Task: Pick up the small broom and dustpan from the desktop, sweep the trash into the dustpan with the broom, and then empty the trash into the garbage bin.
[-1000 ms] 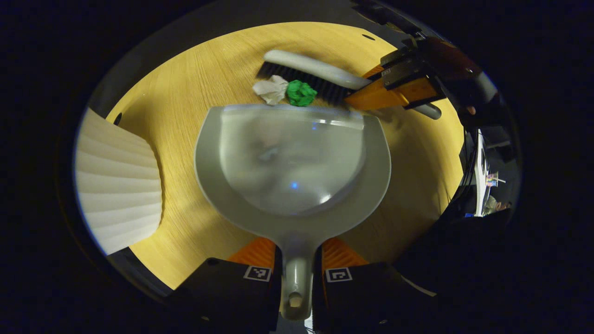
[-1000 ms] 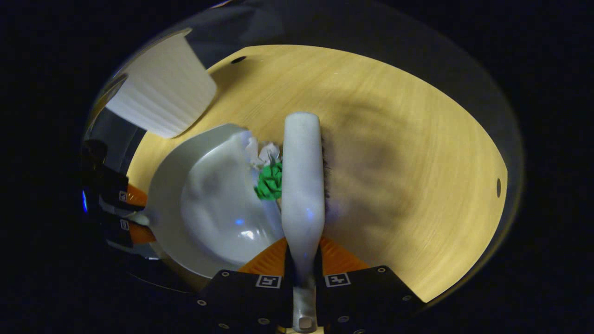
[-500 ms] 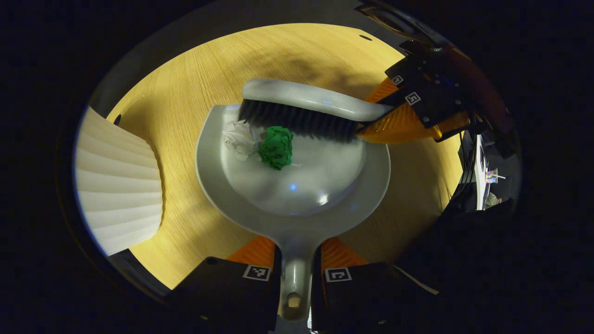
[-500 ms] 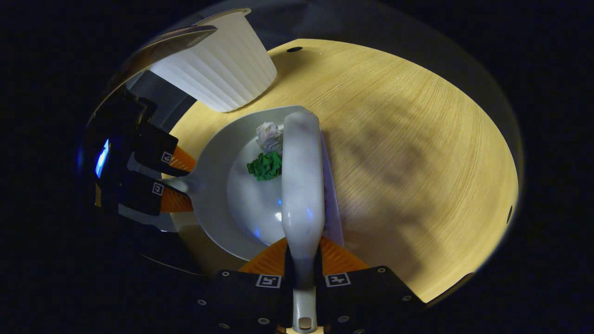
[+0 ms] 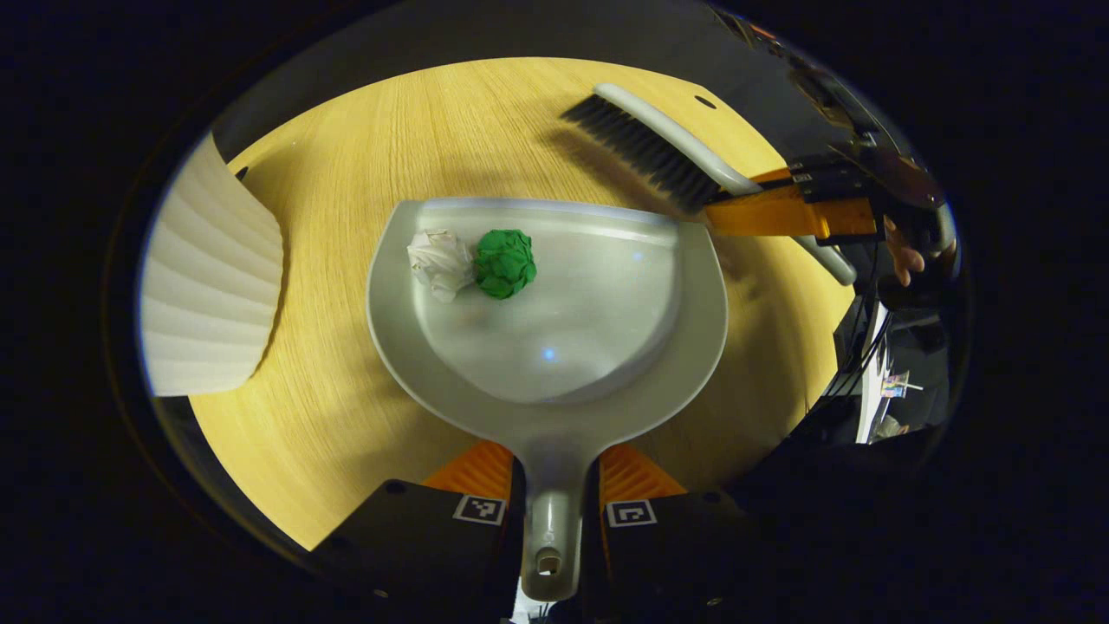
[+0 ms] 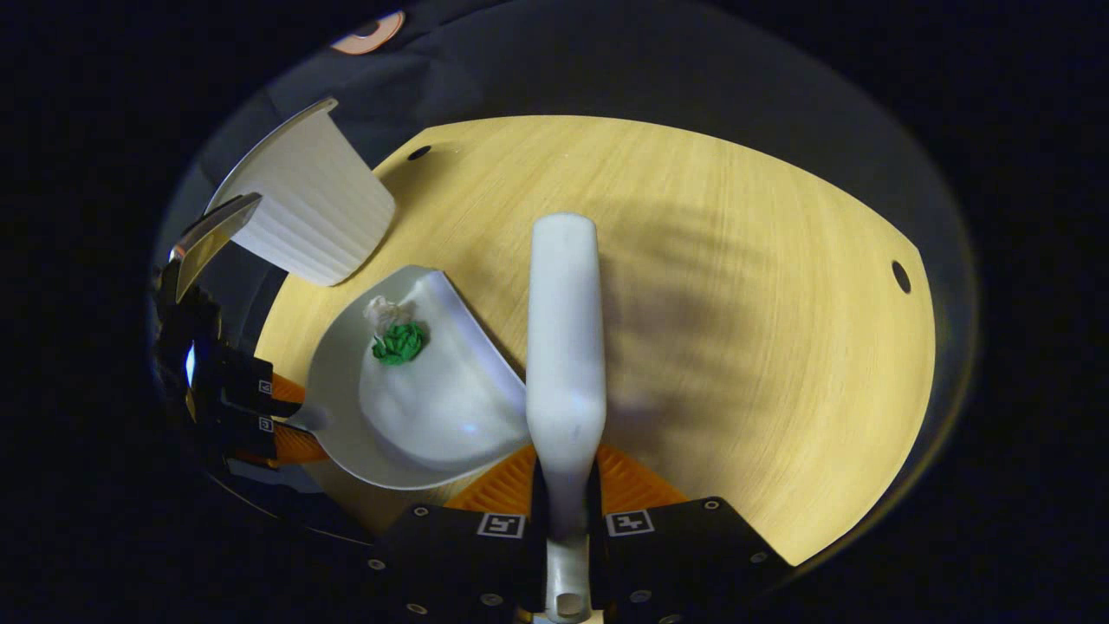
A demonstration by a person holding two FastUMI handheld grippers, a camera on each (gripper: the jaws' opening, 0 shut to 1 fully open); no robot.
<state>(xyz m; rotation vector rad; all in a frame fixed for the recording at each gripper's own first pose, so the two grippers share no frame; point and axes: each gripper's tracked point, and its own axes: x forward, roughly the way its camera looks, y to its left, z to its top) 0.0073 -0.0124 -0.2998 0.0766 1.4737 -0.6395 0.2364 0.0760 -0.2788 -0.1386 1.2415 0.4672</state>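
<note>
Both paper balls, white and green, lie in the dustpan. The left claw clamps its handle; the right claw clamps the broom. Keep the dustpan level while carrying it to the white bin.

Black gripper housings — square markers, screws

A staged recording booth: a round, light wood-grain desk with cable holes, ringed by dark surroundings.

Desk right of broom lies open — bin crowds dustpan.
</note>
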